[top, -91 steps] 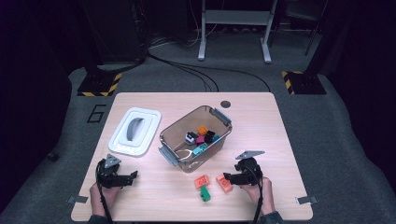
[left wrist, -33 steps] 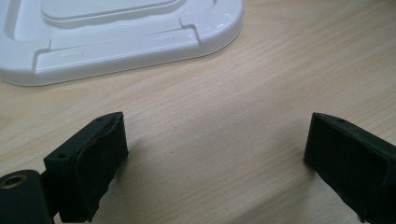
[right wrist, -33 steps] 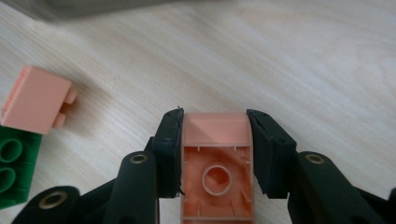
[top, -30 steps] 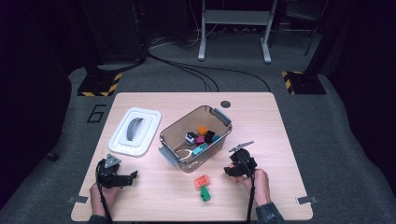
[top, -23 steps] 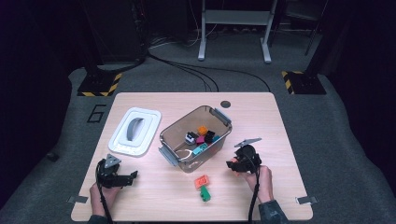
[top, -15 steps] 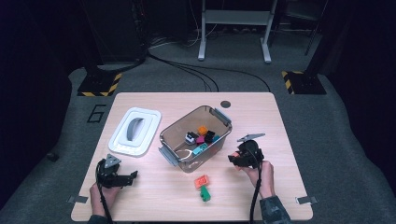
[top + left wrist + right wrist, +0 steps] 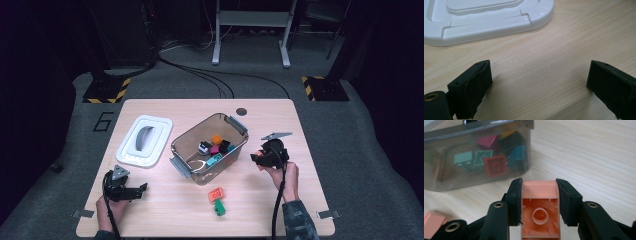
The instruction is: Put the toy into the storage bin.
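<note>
Salmon plastic brick (image 7: 540, 206), hollow underside showing, clamped in right gripper (image 7: 539, 195) beside smoky clear bin (image 7: 210, 148). Left gripper (image 7: 539, 82) jaws apart over pale woodgrain table (image 7: 280, 115); dark room.

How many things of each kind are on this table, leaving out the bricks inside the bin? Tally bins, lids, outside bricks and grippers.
Clear bin: 1
White lid: 1
Bricks outside the bin: 3 (orange brick, green brick, peach brick clamped in the right gripper's jaws)
Grippers: 2 (left gripper, right gripper)
Total: 7
</note>
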`<action>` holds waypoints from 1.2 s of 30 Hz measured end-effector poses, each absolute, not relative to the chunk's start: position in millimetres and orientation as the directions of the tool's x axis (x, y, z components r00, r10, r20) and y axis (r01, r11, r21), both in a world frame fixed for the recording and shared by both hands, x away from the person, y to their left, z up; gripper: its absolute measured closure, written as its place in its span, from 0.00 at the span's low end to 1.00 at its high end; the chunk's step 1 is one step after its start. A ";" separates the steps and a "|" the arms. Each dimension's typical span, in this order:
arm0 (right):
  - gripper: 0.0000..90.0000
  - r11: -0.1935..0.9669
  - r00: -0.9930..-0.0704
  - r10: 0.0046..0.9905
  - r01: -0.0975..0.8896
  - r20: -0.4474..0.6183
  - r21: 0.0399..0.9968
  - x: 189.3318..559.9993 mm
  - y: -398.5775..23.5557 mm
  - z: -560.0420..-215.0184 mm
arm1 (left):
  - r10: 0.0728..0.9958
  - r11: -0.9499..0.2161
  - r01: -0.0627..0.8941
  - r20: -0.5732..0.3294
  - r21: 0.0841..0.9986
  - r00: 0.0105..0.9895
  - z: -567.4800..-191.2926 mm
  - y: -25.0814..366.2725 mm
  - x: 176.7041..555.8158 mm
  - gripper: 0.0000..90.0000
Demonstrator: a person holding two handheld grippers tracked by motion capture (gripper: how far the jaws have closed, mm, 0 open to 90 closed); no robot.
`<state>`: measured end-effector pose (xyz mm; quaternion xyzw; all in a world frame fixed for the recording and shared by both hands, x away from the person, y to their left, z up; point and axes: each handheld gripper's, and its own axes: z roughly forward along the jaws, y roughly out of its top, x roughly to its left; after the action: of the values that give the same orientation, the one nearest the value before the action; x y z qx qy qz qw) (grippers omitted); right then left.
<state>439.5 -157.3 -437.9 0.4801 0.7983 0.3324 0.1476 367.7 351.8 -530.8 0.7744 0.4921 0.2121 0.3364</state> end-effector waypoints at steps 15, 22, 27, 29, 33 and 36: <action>0.65 0.287 -0.458 0.887 0.649 0.060 0.705 463.0 -167.3 -411.0 | 0.905 -0.291 0.620 -0.001 0.729 0.426 -530.7 351.9 367.7 0.07; 0.65 0.287 -0.448 0.893 0.632 0.038 0.720 471.3 -167.1 -399.4 | 0.904 -0.291 0.620 -0.002 0.728 0.427 -530.6 352.0 367.7 0.06; 0.65 0.295 -0.447 0.894 0.610 0.012 0.735 477.0 -164.7 -386.7 | 0.904 -0.292 0.620 -0.001 0.728 0.428 -530.6 352.1 367.7 0.06; 0.65 0.295 -0.445 0.895 0.602 0.006 0.742 479.1 -163.8 -382.2 | 0.904 -0.292 0.619 0.000 0.729 0.426 -530.7 352.0 367.7 0.06; 0.65 0.290 -0.444 0.896 0.592 0.005 0.752 483.3 -161.7 -373.3 | 0.904 -0.293 0.620 -0.001 0.728 0.428 -530.6 352.1 367.8 0.06; 0.65 0.290 -0.446 0.895 0.580 -0.001 0.761 486.1 -158.2 -365.1 | 0.904 -0.293 0.620 -0.002 0.728 0.428 -530.6 352.1 367.8 0.06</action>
<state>486.1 -158.2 -365.1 0.4774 0.7722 0.3562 0.2210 367.8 352.1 -530.6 0.7756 0.4913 0.2114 0.3352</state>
